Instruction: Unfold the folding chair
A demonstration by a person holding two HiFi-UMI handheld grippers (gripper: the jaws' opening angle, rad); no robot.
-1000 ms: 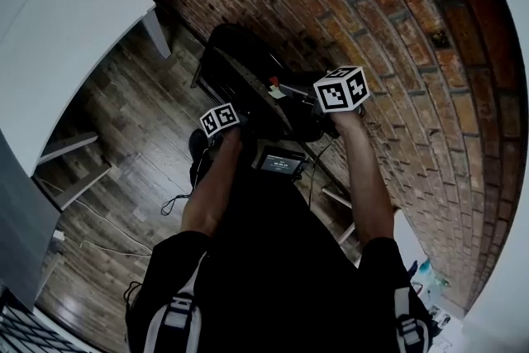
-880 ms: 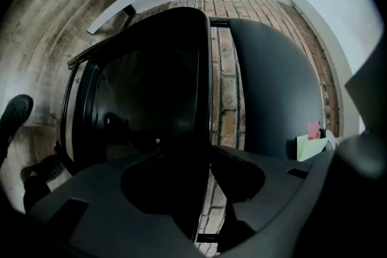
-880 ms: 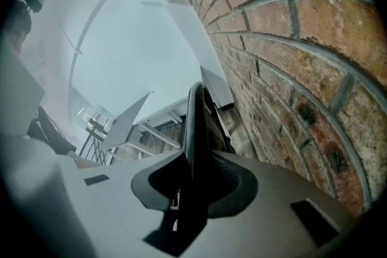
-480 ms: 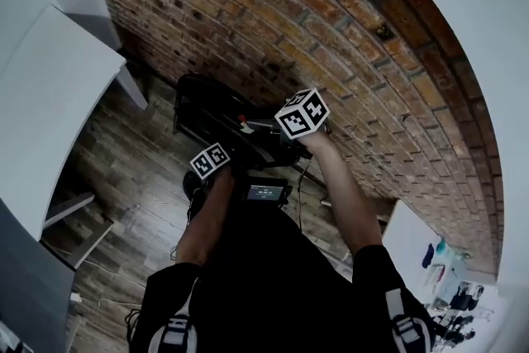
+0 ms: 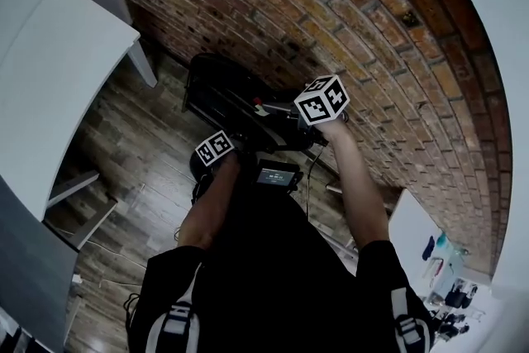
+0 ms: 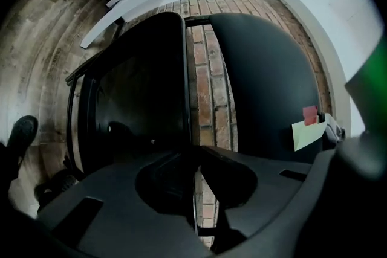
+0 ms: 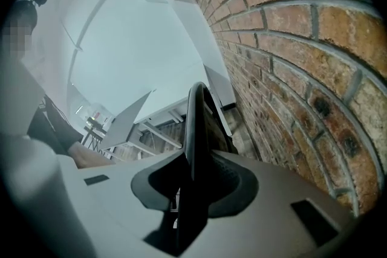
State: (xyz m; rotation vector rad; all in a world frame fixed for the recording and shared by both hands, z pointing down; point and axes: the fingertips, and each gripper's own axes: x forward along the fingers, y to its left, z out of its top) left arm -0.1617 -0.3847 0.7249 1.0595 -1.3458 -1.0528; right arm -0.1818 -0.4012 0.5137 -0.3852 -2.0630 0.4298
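the folding chair (image 5: 219, 91) stands on the wooden floor (image 5: 124, 145) close against the brick wall (image 5: 331, 4), in front of the person, to the right of the white bench (image 5: 50, 87). the unfolding looks under way but not finished. in the left gripper view the seat panel (image 6: 136, 87) and the backrest (image 6: 260, 75) stand apart, with a strip of brick showing between them, so the two parts have begun to separate. the seat is not lying level, and i cannot tell whether the legs are spread. what is left, as i judge it, is to swing the seat down flat and set the chair square on the floor.

both arms reach forward and down. the left forearm (image 5: 211, 202) is lower and nearer the body. the right forearm (image 5: 351, 178) stretches further, towards the wall, with its marker cube (image 5: 321, 99) held higher than the left one (image 5: 216, 147).

the left hand-held gripper (image 6: 195, 181) has its jaws drawn narrow onto the thin inner edge of the seat panel. the right hand-held gripper (image 7: 192, 181) is clamped on the slim black edge of the backrest, which rises straight up between its jaws. a pale label with a red tab (image 6: 308, 130) sticks to the backrest.
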